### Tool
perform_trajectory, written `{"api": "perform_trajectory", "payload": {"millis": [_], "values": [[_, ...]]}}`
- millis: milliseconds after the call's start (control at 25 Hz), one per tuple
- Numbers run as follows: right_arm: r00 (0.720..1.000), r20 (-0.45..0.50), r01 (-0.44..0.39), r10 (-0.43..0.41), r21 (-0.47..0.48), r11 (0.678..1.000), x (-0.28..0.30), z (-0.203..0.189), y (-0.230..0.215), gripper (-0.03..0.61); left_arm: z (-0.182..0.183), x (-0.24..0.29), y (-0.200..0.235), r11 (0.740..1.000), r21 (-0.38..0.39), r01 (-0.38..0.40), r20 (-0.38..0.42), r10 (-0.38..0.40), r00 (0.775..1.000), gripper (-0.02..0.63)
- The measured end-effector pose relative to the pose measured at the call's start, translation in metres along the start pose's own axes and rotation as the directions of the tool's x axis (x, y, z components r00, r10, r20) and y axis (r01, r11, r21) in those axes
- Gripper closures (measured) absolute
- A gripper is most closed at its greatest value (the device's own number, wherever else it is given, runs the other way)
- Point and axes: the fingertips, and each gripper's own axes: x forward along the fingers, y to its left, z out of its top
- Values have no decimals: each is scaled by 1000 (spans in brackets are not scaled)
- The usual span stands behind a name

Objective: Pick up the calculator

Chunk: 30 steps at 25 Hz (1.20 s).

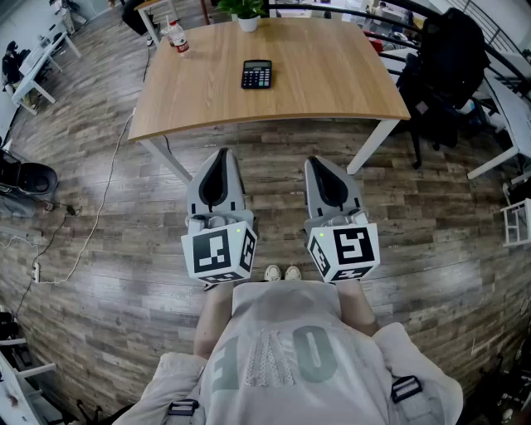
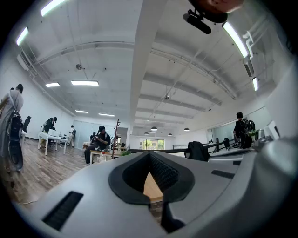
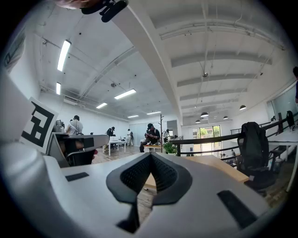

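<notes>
A bottle (image 1: 177, 37) stood at the far left corner of the counter (image 1: 348, 91). The calculator (image 1: 256, 74) lay right of it, with a potted plant (image 1: 247, 17) beyond. Nearer, above the floor, the left gripper (image 1: 221, 156) and right gripper (image 1: 315, 163) had jaws closed, holding nothing.

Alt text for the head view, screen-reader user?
A black calculator lies on a wooden table, beyond the left gripper and right gripper, both shut and empty over the floor. A bottle and potted plant stand near its far edge.
</notes>
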Motion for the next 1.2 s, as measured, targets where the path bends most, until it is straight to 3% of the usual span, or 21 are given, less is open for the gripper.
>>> {"api": "perform_trajectory", "payload": {"millis": [440,760,1000,1200], "values": [[1000,7,20,-20,-1,1000,-4,-1,-7,560,0,1,14,1000,-1,-27,14,27,1000,604],[999,31,18,-20,58,998,-5,-3,-2,560,-1,-5,36,999,-22,-43,25,43,999,604],[998,35,50,-51,27,998,1,-9,-1,560,-8,-6,44,999,11,-38,32,38,999,604],[996,57,59,-62,66,996,17,-13,-12,560,-15,11,51,999,24,-30,30,30,999,604]]}}
